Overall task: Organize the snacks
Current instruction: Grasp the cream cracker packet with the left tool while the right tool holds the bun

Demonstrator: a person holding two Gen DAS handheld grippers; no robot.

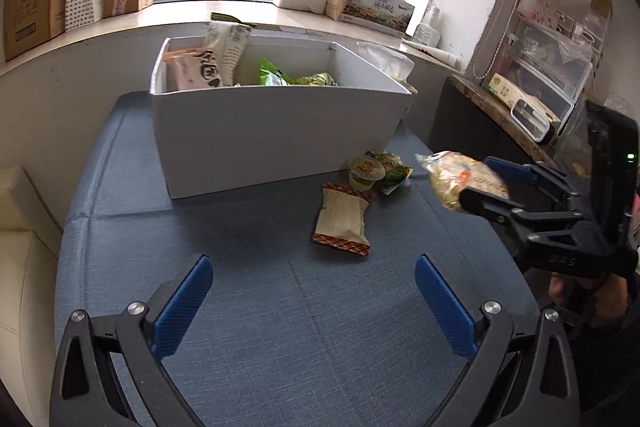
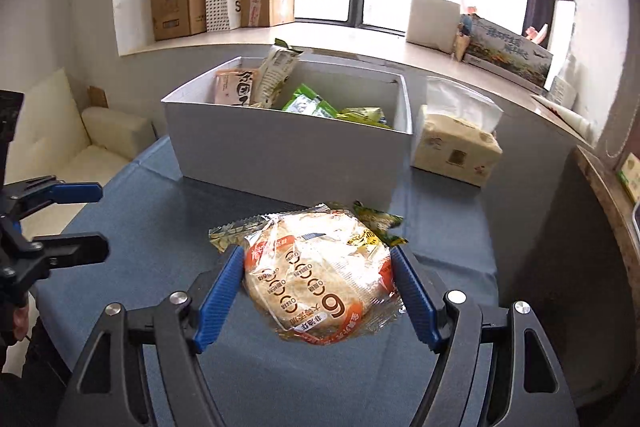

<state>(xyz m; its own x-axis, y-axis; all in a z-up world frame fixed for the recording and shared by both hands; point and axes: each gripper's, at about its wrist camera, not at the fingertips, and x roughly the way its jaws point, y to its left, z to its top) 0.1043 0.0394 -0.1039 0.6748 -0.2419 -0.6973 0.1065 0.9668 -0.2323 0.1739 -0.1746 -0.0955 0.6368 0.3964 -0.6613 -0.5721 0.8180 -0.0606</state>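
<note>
**Snack bread pack getting pinched by the right gripper, up off the tabletop**

Snack bread pack [image 2: 320, 279] is sitting squarely between the blue pads [image 2: 218, 301] of the right gripper [image 2: 318, 267], which is clamping it from both sides, so the wrapper is bulging out past the tips toward the box. From the left wrist view the same pack [image 1: 460, 183] is hanging in the air over the right edge of the tabletop [image 1: 240, 307], with nothing under it but blue cloth. The print on the wrapper is reading upside down from the right wrist camera.

The left gripper [image 1: 314, 277] is hovering low over the near edge of the tabletop with its fingers spread wide and nothing in them.

The white box [image 1: 276, 135] is standing toward the far edge, already holding several packs: a pink-and-white one [image 1: 192, 69] leaning in the far left corner and some green ones [image 1: 276, 75] lower down toward the middle.

Still lying on the cloth just in front of the box's near right corner: a beige cracker pack [image 1: 342, 221] with brown ends, a small jelly cup [image 1: 364, 173] touching its far end, and a green packet [image 1: 394, 169] right beside the cup. All three are lying between the box and the held pack.

A tissue pack [image 2: 456, 147] is sitting just beside the box's right wall, by the far right corner.
</note>
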